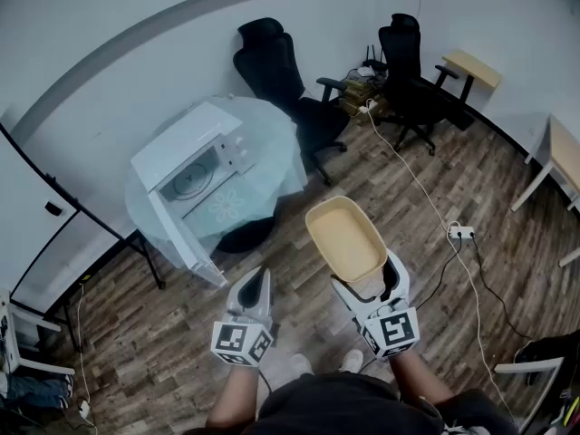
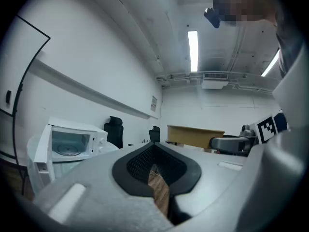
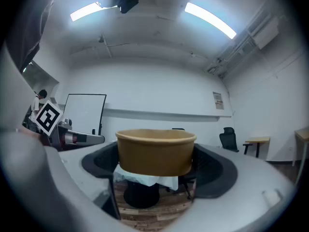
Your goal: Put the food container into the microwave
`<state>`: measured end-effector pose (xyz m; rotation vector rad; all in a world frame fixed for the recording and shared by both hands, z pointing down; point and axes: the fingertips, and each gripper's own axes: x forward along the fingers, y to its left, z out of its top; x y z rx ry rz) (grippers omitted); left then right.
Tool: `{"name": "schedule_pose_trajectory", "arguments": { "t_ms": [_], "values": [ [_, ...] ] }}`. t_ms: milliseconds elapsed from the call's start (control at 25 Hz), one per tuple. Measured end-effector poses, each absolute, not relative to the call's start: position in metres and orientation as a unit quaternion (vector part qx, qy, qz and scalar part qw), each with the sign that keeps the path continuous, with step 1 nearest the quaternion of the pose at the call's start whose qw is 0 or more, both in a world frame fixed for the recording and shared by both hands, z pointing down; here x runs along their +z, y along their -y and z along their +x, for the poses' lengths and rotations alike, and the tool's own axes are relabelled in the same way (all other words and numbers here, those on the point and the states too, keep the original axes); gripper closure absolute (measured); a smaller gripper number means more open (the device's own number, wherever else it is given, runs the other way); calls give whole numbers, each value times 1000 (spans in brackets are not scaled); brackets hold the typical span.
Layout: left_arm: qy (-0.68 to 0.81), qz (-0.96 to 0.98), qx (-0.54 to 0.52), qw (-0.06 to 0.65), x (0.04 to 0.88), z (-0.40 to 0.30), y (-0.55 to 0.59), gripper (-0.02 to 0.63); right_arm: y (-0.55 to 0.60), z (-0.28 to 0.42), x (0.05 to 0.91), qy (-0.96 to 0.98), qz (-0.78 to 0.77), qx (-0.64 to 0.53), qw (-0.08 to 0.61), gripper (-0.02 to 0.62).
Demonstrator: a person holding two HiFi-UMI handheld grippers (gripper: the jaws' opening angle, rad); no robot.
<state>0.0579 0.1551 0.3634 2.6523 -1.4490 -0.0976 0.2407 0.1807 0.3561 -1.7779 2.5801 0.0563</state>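
A tan paper food container (image 1: 344, 236) is held up over the wooden floor, and my right gripper (image 1: 369, 288) is shut on its near end. In the right gripper view the container (image 3: 155, 151) sits upright between the two dark pads. A white microwave (image 1: 192, 159) stands on a round glass table (image 1: 272, 143) ahead and to the left, its door (image 1: 181, 236) swung open toward me. In the left gripper view the microwave (image 2: 72, 141) shows its glass turntable. My left gripper (image 1: 256, 284) is shut and holds nothing, level with the right one.
Two black office chairs (image 1: 276, 75) (image 1: 406, 57) stand behind the table. A white cable runs across the floor to a power strip (image 1: 460, 233). Wooden desks (image 1: 473, 67) line the right wall, and a dark-framed cabinet (image 1: 41, 211) stands at the left.
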Motion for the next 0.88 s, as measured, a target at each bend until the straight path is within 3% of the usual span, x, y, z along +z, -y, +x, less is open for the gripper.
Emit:
{"name": "schedule_pose_trajectory", "arguments": {
  "t_ms": [880],
  "values": [
    [490,870,-29,48,365,15,-157,611,-173,197,348,-832,-553,1,34,115]
  ]
}}
